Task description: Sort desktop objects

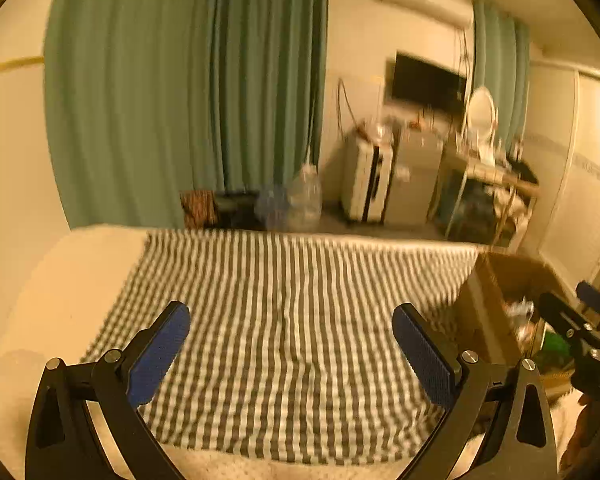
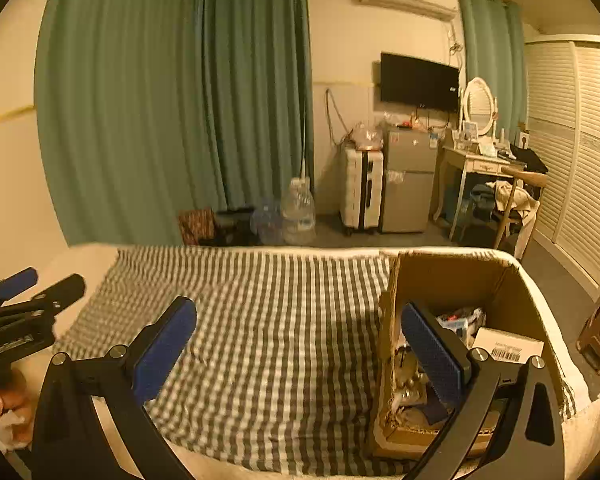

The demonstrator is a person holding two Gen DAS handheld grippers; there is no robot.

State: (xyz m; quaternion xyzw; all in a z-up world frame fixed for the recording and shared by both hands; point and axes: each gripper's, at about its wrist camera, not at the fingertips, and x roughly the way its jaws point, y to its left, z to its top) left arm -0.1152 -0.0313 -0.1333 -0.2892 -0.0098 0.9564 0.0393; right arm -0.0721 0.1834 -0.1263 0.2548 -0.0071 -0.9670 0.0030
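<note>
While the grey-and-white checked cloth (image 2: pixel 280 344) is lying bare across the bed, the open brown cardboard box (image 2: pixel 460 276) at its right edge is holding the sorted objects, including a white labelled carton (image 2: pixel 508 346). Both the left claw (image 1: pixel 292 352) and right claw (image 2: pixel 300 348) are hovering released, gripping nothing, probably because no item remains outside.

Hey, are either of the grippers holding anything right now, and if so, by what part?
Nothing is held. The left gripper and the right gripper both have their fingers spread wide, empty over the checkered cloth; the cardboard box sits untouched beside them.
</note>
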